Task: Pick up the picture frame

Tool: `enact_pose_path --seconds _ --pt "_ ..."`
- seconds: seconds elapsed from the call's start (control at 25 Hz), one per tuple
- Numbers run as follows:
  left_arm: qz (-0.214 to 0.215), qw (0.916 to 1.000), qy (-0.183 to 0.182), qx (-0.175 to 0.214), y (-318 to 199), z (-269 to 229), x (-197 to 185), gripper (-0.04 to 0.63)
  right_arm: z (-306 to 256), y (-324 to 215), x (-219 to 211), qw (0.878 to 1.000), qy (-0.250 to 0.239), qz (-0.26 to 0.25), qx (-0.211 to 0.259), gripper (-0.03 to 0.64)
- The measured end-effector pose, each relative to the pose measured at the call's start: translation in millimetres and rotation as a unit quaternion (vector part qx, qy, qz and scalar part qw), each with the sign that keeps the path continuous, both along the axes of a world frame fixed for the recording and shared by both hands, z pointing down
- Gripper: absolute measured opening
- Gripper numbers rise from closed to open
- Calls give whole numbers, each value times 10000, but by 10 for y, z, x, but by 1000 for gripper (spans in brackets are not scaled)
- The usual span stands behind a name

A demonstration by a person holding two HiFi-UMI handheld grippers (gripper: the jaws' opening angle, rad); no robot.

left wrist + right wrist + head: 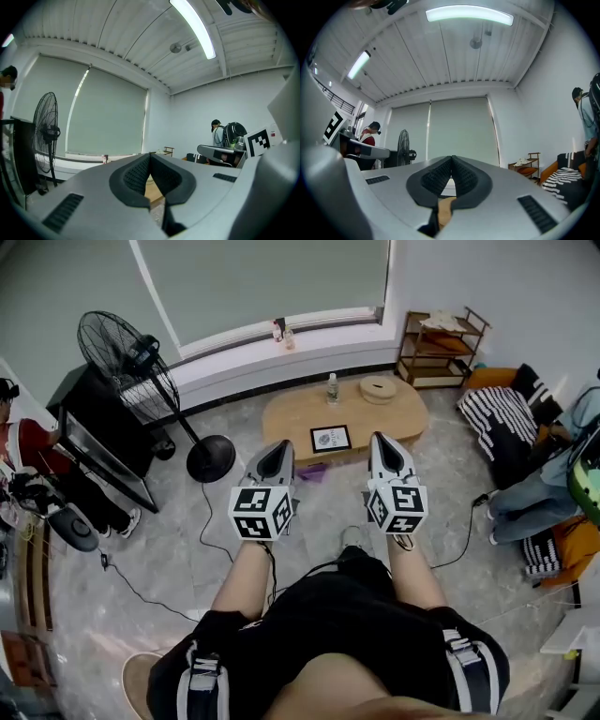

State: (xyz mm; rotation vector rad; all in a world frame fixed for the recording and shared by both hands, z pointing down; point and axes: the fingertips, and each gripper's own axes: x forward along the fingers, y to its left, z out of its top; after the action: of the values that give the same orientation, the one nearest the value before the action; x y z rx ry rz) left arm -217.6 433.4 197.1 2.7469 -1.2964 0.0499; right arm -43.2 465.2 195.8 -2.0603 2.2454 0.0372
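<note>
Facing picture frame flat on table | bottle, round box beyond | left gripper, right gripper clenched empty

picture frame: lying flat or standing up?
Lying flat, face up, as far as the head view shows: the picture frame presents its whole front from above, resting on the wooden table near its front edge.

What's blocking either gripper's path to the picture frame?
Nothing visible. The picture frame lies near the front edge of the table, ahead of the shut left gripper and right gripper; the bottle stands behind it.
</note>
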Motion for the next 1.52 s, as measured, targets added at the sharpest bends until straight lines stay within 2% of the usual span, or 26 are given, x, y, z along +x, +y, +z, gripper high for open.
enact_pose_path --seconds 0.24,0.68,1.0,1.28,1.4,1.52 --pt "-82 9999 -34 -100 -585 123 42 20 130 -606 -89 9996 -11 -292 -32 15" --pt "-297 9993 -96 -220 -2264 178 549 21 115 -2395 451 9986 -10 -524 -107 15" --pt "-392 9989 -41 -237 -3635 179 1067 20 79 -3784 968 9976 18 -697 -56 15" --pt "-372 9992 -151 -28 -4813 76 1668 20 52 -5003 1379 9961 58 -874 -72 15" --pt "-333 9993 -162 -86 -5132 99 1723 20 79 -5393 1440 9962 44 -853 -161 15" --pt "-185 9994 -176 -248 -5475 169 1577 20 96 -5729 1343 9970 -28 -747 -221 15"
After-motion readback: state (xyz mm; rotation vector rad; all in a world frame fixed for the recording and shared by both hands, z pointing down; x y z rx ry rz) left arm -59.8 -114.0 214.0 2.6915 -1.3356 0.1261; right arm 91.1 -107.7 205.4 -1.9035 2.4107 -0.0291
